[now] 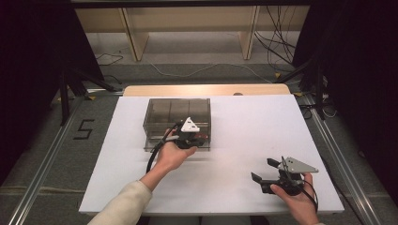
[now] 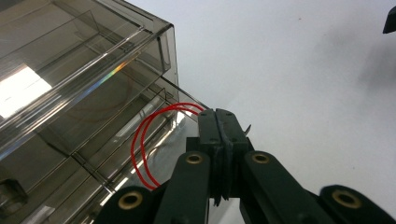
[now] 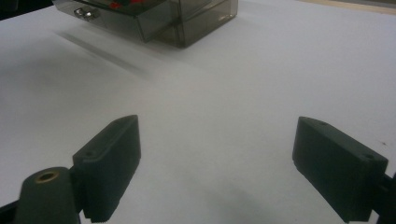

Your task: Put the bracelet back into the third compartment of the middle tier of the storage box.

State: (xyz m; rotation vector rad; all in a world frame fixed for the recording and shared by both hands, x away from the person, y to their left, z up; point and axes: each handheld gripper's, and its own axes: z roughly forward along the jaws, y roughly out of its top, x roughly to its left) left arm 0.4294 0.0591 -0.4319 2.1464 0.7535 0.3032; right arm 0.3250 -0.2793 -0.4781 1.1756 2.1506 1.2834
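Note:
A smoky clear plastic drawer box (image 1: 176, 112) stands on the white board (image 1: 248, 126), left of the middle. Its front drawer (image 3: 126, 18) is pulled out, with a metal knob (image 3: 86, 14) on its face. My left gripper (image 1: 197, 138) hovers over the drawer's front right corner, and its jaws (image 2: 218, 114) are pressed together on a thin red wire (image 2: 140, 144). The wire loops down toward the drawer (image 2: 93, 154). My right gripper (image 1: 264, 169) rests low at the board's near right. Its jaws (image 3: 217, 154) stand wide apart with nothing between them.
A wooden tabletop edge (image 1: 206, 89) runs behind the board. Beyond it are shelf legs and loose cables on the floor (image 1: 277, 51). A black "5" (image 1: 83, 129) marks the floor at the left. Metal rails (image 1: 342, 164) flank the table.

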